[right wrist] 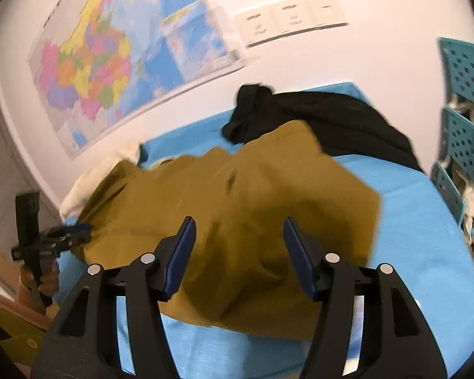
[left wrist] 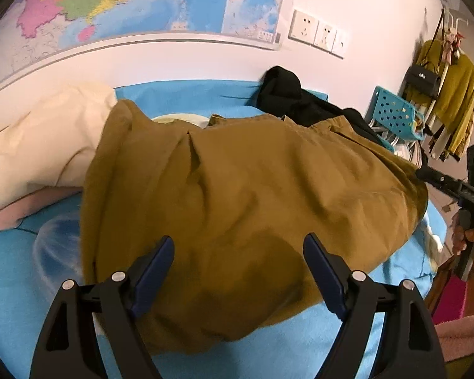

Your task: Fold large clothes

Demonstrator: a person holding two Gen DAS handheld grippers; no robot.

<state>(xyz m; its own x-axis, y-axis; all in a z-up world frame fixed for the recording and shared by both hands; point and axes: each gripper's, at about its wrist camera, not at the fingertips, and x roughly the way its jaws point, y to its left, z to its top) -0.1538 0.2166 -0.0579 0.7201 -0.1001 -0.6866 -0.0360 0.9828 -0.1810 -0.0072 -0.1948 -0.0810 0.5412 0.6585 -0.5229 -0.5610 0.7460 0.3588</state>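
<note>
A large mustard-brown garment (left wrist: pixel 246 202) lies spread and rumpled on the blue bed sheet (left wrist: pixel 12 284); it also shows in the right wrist view (right wrist: pixel 237 208). My left gripper (left wrist: pixel 238 243) is open and empty, hovering just above the garment's near part. My right gripper (right wrist: pixel 238 224) is open and empty above the garment's near edge. The right gripper also shows at the right edge of the left wrist view (left wrist: pixel 426 173), by the garment's right side. The left gripper shows in the right wrist view (right wrist: pixel 79 230) at the garment's left end.
A black garment (left wrist: pixel 300 98) lies at the far side of the bed, partly under the brown one. A cream pillow (left wrist: pixel 41 139) lies at the left. A teal perforated rack (left wrist: pixel 395 117) and hanging clothes (left wrist: pixel 452 101) stand at the right. A wall map (left wrist: pixel 142 3) hangs behind.
</note>
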